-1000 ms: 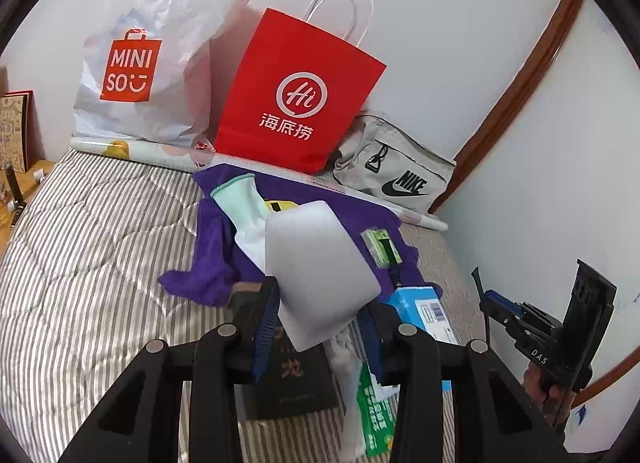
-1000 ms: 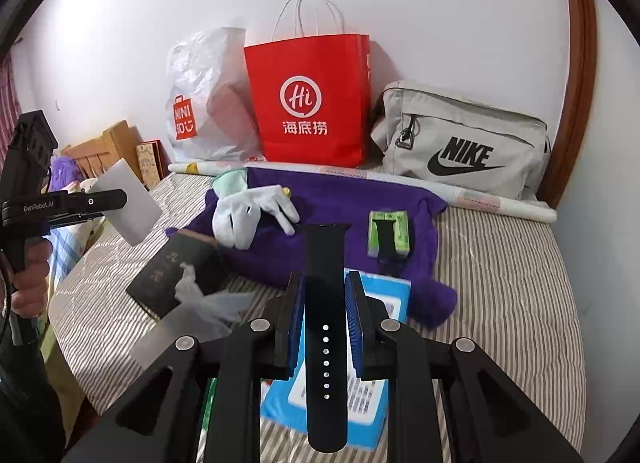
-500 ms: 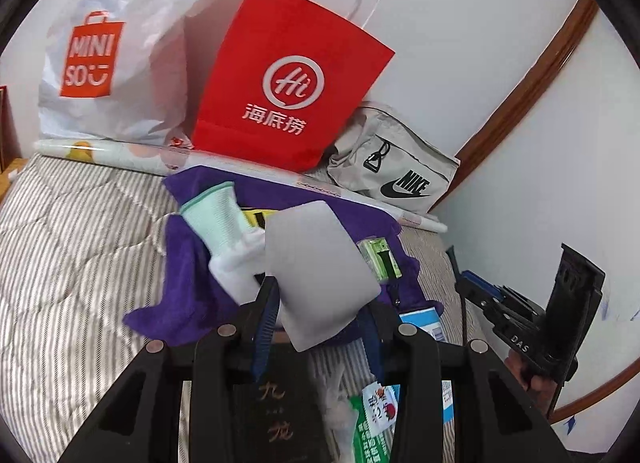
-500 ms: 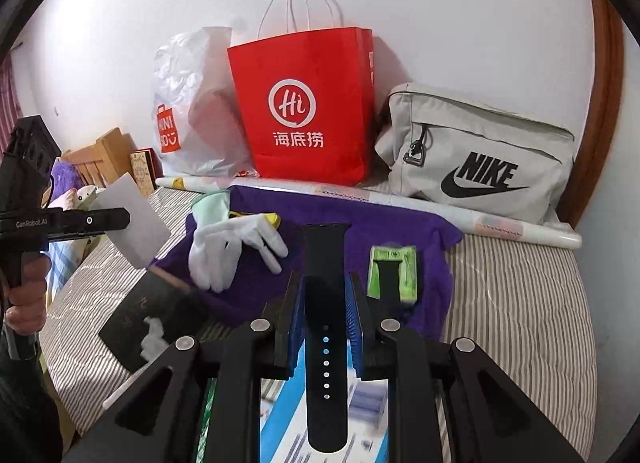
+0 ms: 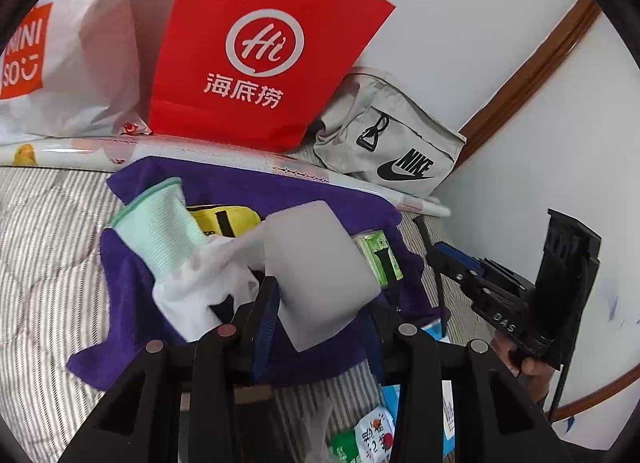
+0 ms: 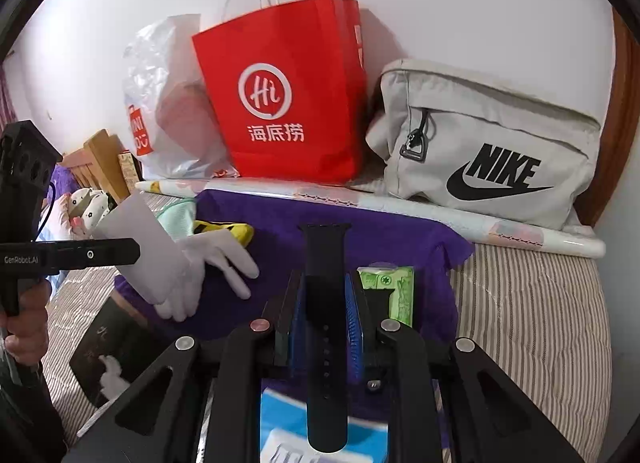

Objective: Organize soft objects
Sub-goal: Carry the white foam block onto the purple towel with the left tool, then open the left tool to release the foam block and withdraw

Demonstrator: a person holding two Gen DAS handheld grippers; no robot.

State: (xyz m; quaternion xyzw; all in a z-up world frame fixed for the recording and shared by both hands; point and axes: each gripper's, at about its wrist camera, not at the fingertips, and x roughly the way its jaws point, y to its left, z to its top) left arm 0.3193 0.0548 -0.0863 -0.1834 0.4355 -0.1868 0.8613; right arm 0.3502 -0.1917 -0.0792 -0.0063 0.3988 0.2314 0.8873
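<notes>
My left gripper (image 5: 320, 311) is shut on a pale grey soft pad (image 5: 320, 275), held above the purple towel (image 5: 240, 191) spread on the striped bed. Just left of the pad, a white glove with a green cuff (image 5: 160, 231) lies on the towel. My right gripper (image 6: 325, 295) is shut on a black watch strap (image 6: 324, 303), which sticks out forward over the towel (image 6: 380, 231). A green packet (image 6: 388, 291) lies on the towel just right of the strap. In the right wrist view, the left gripper's finger (image 6: 92, 253) and its pad (image 6: 140, 247) hang over the glove (image 6: 216, 255).
A red paper bag (image 6: 288, 95), a white plastic bag (image 6: 168, 103) and a grey Nike bag (image 6: 480, 143) stand along the wall behind a rolled sheet (image 6: 400, 207). A yellow item (image 5: 224, 219) lies on the towel. A blue box (image 6: 288, 423) and a dark booklet (image 6: 112, 347) lie nearer.
Both grippers have moved forward and slightly down toward the towel and the bags, which now look larger. Each keeps the same grip on its object.
</notes>
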